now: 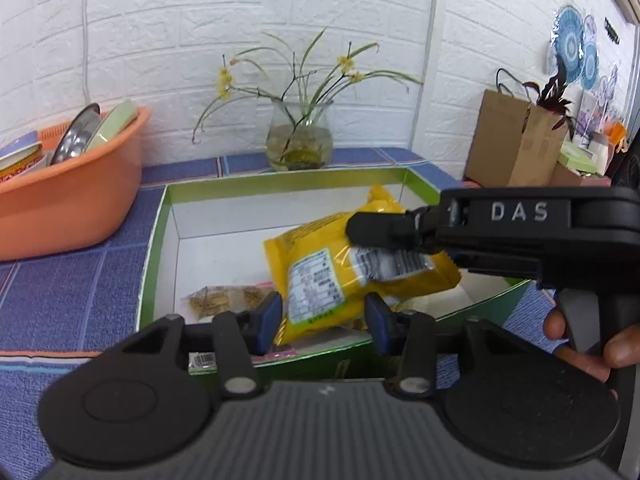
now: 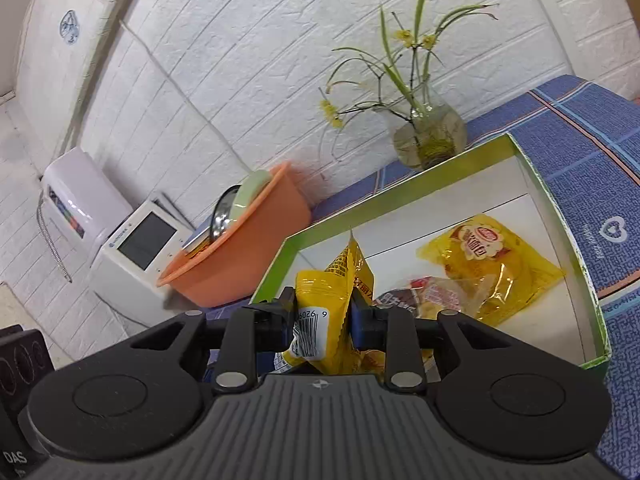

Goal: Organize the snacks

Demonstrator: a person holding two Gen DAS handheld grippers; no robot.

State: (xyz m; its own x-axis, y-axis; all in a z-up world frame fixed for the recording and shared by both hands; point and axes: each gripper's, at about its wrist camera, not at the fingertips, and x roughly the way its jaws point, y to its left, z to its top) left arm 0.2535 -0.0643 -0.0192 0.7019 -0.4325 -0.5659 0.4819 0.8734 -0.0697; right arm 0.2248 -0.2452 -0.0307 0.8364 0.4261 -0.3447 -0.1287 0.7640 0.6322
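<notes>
White brick wall behind blue-tiled desk [image 1: 60, 292], green-rimmed box [image 1: 158, 240], right claw [image 2: 322, 316] clenched on yellow snack packet [image 1: 320, 256] above it, left claw [image 1: 322, 316] released beneath packet

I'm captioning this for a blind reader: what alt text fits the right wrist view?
The right claw grips a yellow snack bag at its barcode end, above a green-rimmed box holding other snack packets; an orange basin sits behind.

wall [image 1: 280, 8]: white brick panels | counter [image 1: 72, 280]: blue tiled cloth | light: bright
</notes>
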